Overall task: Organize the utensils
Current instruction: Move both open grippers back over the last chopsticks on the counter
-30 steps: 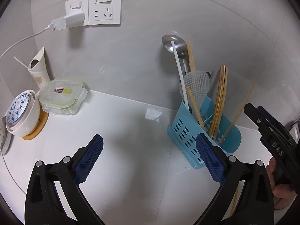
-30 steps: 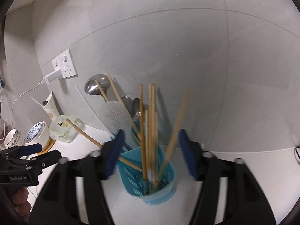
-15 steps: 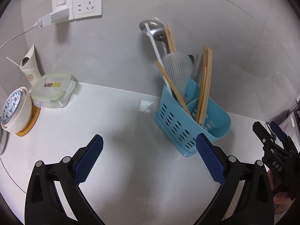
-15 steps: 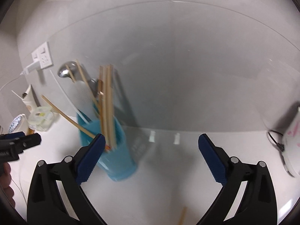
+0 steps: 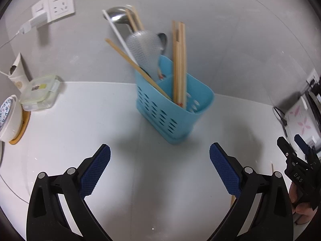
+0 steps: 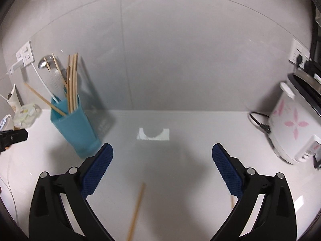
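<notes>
A blue utensil holder [image 5: 174, 108] stands on the white counter by the wall, with several wooden chopsticks [image 5: 179, 64], a metal ladle [image 5: 118, 17] and a white rice paddle [image 5: 145, 50] in it. It also shows at the left of the right wrist view [image 6: 74, 126]. My left gripper [image 5: 160, 172] is open and empty in front of the holder. My right gripper [image 6: 162, 172] is open and empty over the counter, right of the holder. A loose chopstick [image 6: 136, 212] lies on the counter between its fingers. Another chopstick [image 6: 232, 200] shows by the right finger.
A lidded food container [image 5: 39, 93], a patterned bowl [image 5: 9, 116] on a coaster and a paper cup [image 5: 17, 74] stand at the left. A wall socket with a charger [image 5: 38, 19] is above them. A white rice cooker [image 6: 291, 128] stands at the right. A white label [image 6: 153, 133] lies on the counter.
My right gripper has opened and swung right and down away from the holder, bringing the loose chopstick into view. My left gripper has moved right, so the holder is now centred.
</notes>
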Demonstrator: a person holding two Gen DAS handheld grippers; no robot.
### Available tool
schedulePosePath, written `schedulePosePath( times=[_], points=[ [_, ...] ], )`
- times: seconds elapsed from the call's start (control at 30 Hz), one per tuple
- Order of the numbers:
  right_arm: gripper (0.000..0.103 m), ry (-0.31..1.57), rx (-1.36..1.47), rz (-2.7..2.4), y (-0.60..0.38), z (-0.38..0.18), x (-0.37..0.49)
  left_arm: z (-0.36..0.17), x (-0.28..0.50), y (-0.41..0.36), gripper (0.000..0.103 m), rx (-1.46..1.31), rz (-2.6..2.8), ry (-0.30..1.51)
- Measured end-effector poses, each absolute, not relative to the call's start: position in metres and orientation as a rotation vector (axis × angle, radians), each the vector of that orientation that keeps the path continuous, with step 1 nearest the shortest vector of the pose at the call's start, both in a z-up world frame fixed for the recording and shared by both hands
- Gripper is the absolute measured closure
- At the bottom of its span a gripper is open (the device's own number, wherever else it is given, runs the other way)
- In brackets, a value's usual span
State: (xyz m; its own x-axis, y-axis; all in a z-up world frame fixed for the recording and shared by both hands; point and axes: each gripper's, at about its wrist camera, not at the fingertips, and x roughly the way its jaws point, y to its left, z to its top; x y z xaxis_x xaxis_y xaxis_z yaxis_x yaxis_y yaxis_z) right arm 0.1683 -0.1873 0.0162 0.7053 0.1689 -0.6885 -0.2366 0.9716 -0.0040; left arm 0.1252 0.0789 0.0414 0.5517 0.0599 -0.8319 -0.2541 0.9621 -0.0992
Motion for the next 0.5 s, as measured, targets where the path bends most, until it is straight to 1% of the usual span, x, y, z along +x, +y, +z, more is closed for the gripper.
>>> schedulePosePath(
  times=[0.3,0.5],
  points=[
    [0.008,0.881,-0.104,0.127,-0.247,-0.011,0.151,0.023,0.126,0.016,0.006,-0.172,0.102,1.049],
    [0.008,0.990,-0.079,0.083,-0.289,-0.028,0.148,-0.005,0.128,-0.026,0.006,-0.140,0.076,1.107]
  ],
)
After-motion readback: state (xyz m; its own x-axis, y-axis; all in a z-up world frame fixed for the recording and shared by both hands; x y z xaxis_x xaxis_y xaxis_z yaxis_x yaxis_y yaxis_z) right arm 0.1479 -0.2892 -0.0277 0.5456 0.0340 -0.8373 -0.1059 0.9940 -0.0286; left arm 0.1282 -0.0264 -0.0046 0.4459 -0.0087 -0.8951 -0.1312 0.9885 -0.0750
